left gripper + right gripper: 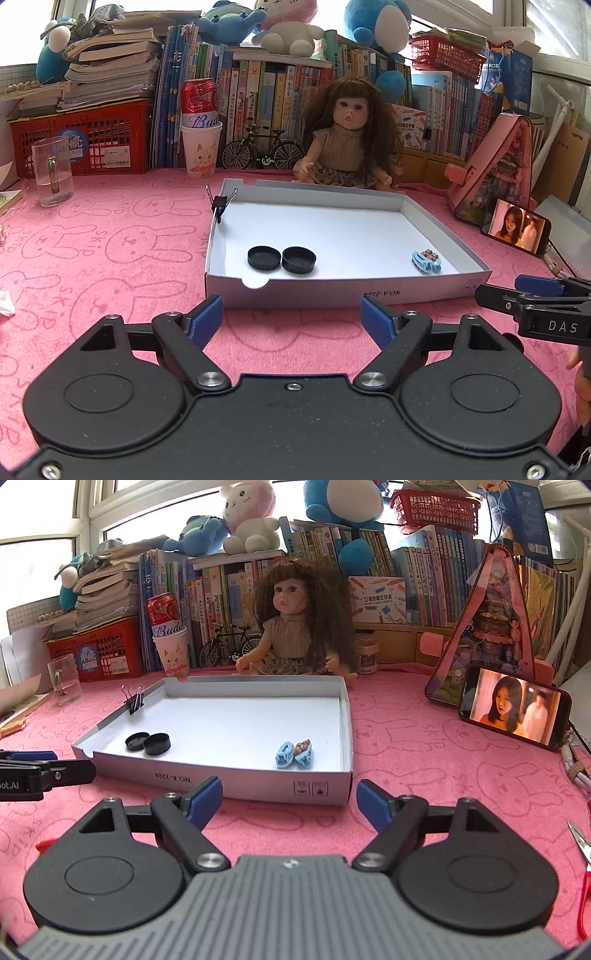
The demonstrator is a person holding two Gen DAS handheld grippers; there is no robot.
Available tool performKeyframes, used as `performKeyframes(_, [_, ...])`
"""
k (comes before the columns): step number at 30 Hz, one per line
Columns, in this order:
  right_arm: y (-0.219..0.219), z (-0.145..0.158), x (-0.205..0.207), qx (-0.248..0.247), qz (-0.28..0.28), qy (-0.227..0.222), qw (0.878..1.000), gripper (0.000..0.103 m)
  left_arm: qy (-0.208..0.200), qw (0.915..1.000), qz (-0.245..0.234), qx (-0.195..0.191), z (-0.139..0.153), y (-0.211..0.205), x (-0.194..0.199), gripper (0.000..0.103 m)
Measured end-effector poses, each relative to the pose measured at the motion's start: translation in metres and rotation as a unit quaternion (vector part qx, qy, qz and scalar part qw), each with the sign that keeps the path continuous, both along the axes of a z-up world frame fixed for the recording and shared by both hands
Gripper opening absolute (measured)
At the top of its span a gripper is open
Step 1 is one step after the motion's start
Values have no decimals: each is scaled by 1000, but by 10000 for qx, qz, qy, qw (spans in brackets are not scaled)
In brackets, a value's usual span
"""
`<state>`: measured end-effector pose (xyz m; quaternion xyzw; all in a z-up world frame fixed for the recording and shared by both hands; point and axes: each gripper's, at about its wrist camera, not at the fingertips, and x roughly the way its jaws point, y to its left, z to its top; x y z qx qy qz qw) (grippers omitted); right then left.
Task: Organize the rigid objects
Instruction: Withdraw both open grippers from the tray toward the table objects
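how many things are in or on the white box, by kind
black round caps: 2, side by side near the front left
blue hair clips: 2, touching, near the front right
black binder clip: 1, clamped on the left wall of the white box
total: 5

Right gripper (532, 295) cut off at left view's right edge. Left gripper (55, 766) cropped by right view's left edge. Pliers (585, 867) half out of frame. Print on box (221, 781) front too small to read. Hair clip (426, 261) details unresolvable.
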<state>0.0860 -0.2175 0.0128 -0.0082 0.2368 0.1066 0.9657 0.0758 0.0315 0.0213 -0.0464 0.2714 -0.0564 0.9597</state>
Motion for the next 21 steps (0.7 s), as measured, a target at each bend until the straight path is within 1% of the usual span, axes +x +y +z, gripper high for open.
performKeyframes(7, [-5,-9,-12,24,-94,58,9999,90,14,10000,6,-9,-9,2,-15,80])
performKeyframes(11, [-6,-14,-22,-56,-139,15,9999,93,-53,10000,5,36,-17,3,-27,80])
performKeyframes(14, [-4,-19,-30,-173,-146,-10,9997,94,-126,9999,-66,82,-21,2,-37,80])
performKeyframes(18, [-3,-24,-38,-301,-91,-50,9995,97,-210,9995,-149,180,-25,0,-48,80])
performKeyframes(21, [-4,-27,-42,-326,-133,-71,9994,97,-239,9993,-214,213,-27,-1,-55,80])
